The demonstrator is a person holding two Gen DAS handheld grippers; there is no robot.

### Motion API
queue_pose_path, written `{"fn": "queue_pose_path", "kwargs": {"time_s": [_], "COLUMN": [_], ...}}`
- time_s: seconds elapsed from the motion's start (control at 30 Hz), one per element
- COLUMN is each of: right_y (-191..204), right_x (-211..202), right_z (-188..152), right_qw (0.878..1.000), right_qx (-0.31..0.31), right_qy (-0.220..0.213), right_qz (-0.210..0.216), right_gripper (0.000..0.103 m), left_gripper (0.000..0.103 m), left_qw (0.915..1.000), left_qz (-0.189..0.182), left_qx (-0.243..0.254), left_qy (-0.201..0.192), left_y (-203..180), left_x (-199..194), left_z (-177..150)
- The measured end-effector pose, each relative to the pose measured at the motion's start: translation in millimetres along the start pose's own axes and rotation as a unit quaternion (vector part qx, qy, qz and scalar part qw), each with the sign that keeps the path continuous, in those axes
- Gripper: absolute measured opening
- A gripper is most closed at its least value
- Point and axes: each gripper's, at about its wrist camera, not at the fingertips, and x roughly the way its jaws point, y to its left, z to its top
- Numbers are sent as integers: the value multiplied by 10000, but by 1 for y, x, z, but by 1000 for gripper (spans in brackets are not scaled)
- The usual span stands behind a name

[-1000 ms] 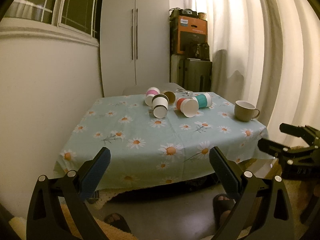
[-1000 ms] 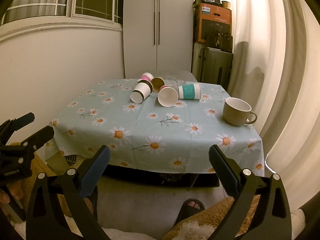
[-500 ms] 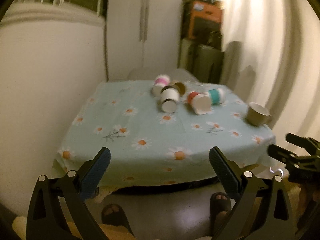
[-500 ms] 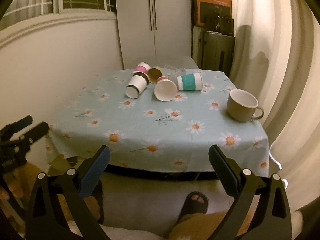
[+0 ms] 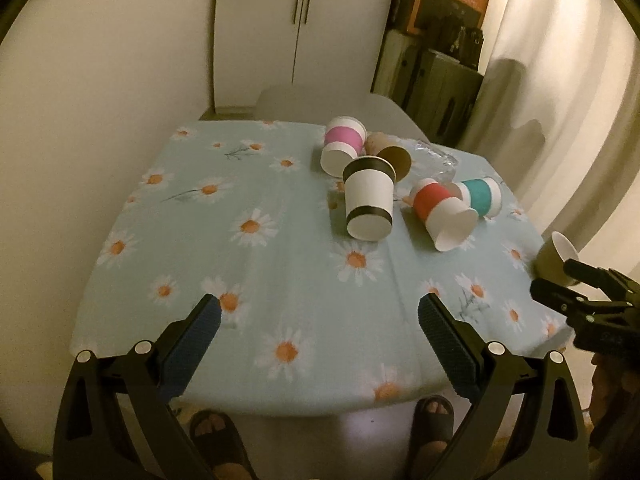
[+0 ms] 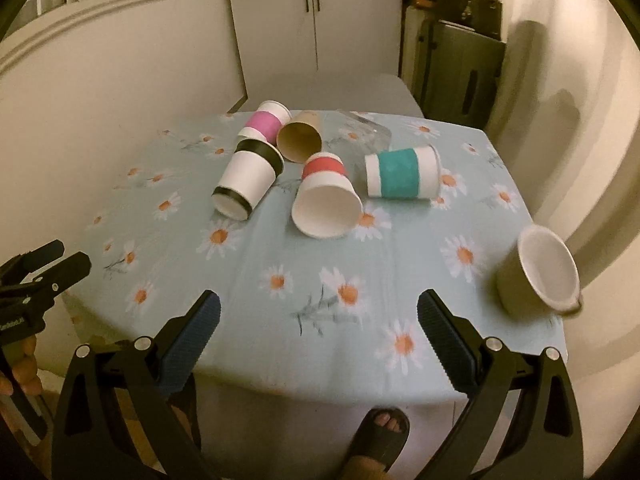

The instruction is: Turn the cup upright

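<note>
Your mug (image 6: 536, 276) stands upright near the bench's (image 6: 280, 320) right edge, and it looks empty. Five paper cups lie on their sides toward the far edge: pink (image 6: 266, 122), brown (image 6: 300, 140), black-banded (image 6: 248, 178), red (image 6: 326, 196) and teal (image 6: 402, 178). Both your left tool (image 5: 318, 318) and right tool (image 6: 318, 316) are wide apart, holding nothing, over the near edge.

both hand-held grippers nearer table (image 5: 280, 280)
</note>
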Motion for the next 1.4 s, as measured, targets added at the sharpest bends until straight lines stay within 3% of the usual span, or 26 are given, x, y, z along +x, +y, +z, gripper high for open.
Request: {"fn": "queue_pose_path", "kwargs": {"time_s": [0.23, 0.43, 0.8, 0.87, 0.93, 1.0, 1.4], "right_y": [-4, -15, -20, -19, -18, -18, -23], "right_x": [40, 59, 60, 61, 63, 64, 55], "right_z": [29, 32, 23, 23, 22, 22, 17], "right_qw": [9997, 9985, 9966, 9962, 9960, 9958, 9955], "right_qx": [-170, -39, -101, -128, -174, -157, -66], "right_qy": [193, 440, 508, 510, 534, 547, 483], "right_qz": [15, 317, 645, 689, 692, 722, 809], "right_gripper": [98, 98, 98, 98, 98, 98, 98], "left_gripper": [96, 96, 95, 92, 72, 65, 61], "left_qw": [9978, 9929, 9819, 9818, 9818, 9799, 9797], "left_qz": [-214, -508, -510, -426, -290, -313, -359], "left_qx": [172, 172, 354, 386, 343, 281, 235], "left_qy": [609, 1061, 1792, 1812, 1844, 1950, 1958], "left_y": [-10, -26, -43, -45, -44, -44, -44], "left_x": [70, 120, 191, 197, 203, 209, 186], "left_z": [53, 90, 114, 114, 115, 114, 113]}}
